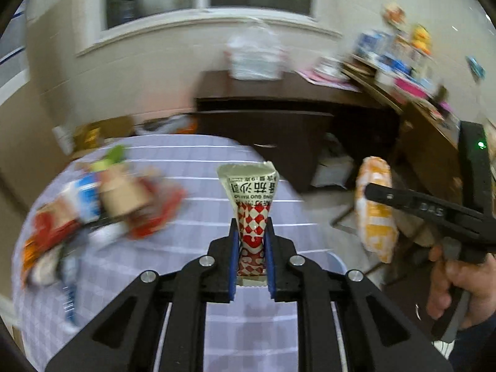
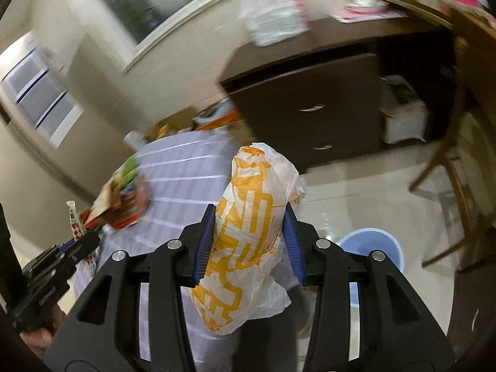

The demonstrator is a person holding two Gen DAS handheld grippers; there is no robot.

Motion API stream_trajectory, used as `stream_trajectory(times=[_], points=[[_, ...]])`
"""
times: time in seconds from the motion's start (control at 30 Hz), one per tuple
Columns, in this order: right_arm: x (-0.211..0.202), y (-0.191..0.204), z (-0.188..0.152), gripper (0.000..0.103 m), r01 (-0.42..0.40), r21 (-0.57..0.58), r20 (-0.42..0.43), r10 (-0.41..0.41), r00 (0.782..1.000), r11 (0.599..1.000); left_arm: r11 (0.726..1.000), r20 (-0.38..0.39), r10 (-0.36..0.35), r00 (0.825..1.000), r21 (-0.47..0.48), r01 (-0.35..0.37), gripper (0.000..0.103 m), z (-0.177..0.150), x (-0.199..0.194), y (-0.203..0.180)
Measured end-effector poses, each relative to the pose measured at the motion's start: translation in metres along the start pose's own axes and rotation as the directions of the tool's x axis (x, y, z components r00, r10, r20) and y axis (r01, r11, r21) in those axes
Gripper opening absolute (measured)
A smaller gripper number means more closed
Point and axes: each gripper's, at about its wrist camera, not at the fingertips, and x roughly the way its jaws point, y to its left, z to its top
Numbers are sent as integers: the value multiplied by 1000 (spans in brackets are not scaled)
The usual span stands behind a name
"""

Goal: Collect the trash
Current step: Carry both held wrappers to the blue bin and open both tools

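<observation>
A ketchup sachet (image 1: pixel 252 198) with a red-and-white check stands upright between the blue pads of my left gripper (image 1: pixel 251 226), which is shut on its lower half. My right gripper (image 2: pixel 249 214) is shut on a bulging white plastic bag with orange print (image 2: pixel 248 238). In the left wrist view that bag (image 1: pixel 375 210) hangs at the right, beyond the table edge. The right wrist view catches the left gripper (image 2: pixel 83 241) and its sachet (image 2: pixel 74 217) at the far left. Both views are blurred by motion.
A table with a lilac checked cloth (image 1: pixel 186 161) carries a pile of wrappers and cartons (image 1: pixel 102 204) on its left side. A light blue bin (image 2: pixel 372 245) stands on the tiled floor by the table. Behind are a dark cabinet (image 2: pixel 310 102) and a wooden chair (image 2: pixel 449 186).
</observation>
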Motion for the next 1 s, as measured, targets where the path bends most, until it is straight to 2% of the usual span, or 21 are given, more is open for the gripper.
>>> stream_trajectory(times=[0.1, 0.2, 0.3, 0.37, 0.53, 0.67, 0.7, 0.73, 0.77, 0.8, 0.83, 0.87, 0.9, 1.0], points=[[1, -46, 2, 42, 60, 77, -6, -59, 998, 995, 995, -74, -76, 994, 58, 80, 14, 4, 41, -53], [9, -89, -3, 42, 106, 150, -35, -102, 994, 983, 987, -144, -100, 985, 111, 116, 14, 3, 76, -89], [28, -139, -13, 42, 156, 231, -98, -137, 986, 960, 974, -229, -109, 967, 169, 150, 14, -1, 117, -123], [40, -165, -22, 42, 180, 267, -135, -148, 980, 947, 967, -281, -116, 953, 188, 173, 15, -7, 139, -139], [75, -204, -40, 42, 215, 320, -218, -150, 964, 923, 956, -421, -89, 903, 218, 195, 15, -24, 199, -175], [95, -217, -46, 44, 217, 336, -255, -133, 958, 917, 947, -477, -79, 875, 238, 215, 17, -31, 226, -192], [100, -220, -46, 48, 215, 338, -261, -129, 957, 916, 944, -492, -82, 867, 240, 225, 17, -31, 233, -193], [105, -223, -47, 50, 216, 343, -268, -125, 955, 914, 943, -509, -79, 857, 241, 230, 24, -31, 239, -194], [111, -225, -49, 54, 220, 348, -276, -125, 953, 911, 942, -519, -71, 852, 245, 228, 46, -32, 243, -194], [114, -227, -49, 68, 222, 352, -288, -121, 950, 909, 943, -520, -56, 852, 254, 217, 59, -32, 245, -194], [118, -230, -51, 79, 224, 359, -300, -115, 947, 906, 945, -504, -49, 862, 255, 203, 75, -30, 246, -190], [119, -231, -52, 81, 226, 366, -301, -115, 947, 903, 948, -484, -42, 874, 256, 188, 81, -28, 245, -189], [119, -232, -54, 85, 230, 374, -298, -118, 947, 899, 951, -475, -37, 879, 254, 178, 82, -26, 243, -187], [112, -234, -57, 97, 254, 387, -289, -145, 946, 886, 961, -460, -56, 886, 214, 173, 86, -19, 235, -181]])
